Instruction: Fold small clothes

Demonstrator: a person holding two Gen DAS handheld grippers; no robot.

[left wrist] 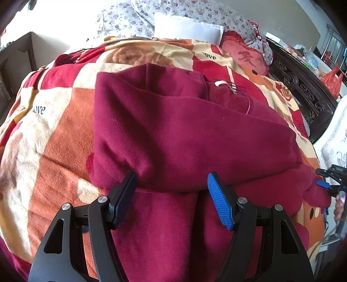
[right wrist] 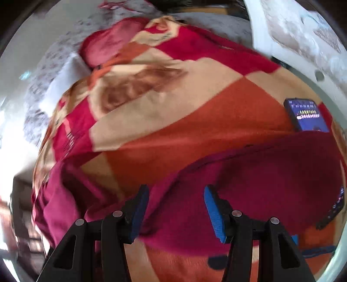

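Observation:
A dark red garment [left wrist: 173, 134] lies on a patterned red, orange and cream blanket [left wrist: 49, 138], with one part folded over the rest and a white label at its collar. My left gripper [left wrist: 171, 184] is open, its blue-padded fingers standing apart over the near folded edge, holding nothing. My right gripper [right wrist: 176, 201] is open and empty over a sleeve or edge of the same garment [right wrist: 249, 173]; its view is motion-blurred. The right gripper's tip also shows at the right edge of the left wrist view [left wrist: 329, 180].
A phone [right wrist: 305, 115] with a lit screen lies on the blanket [right wrist: 173, 121] beyond the garment. A white pillow [left wrist: 186, 28], floral bedding [left wrist: 195, 10] and a red cushion [left wrist: 245, 56] sit at the far end. A dark carved bed frame [left wrist: 303, 91] runs along the right.

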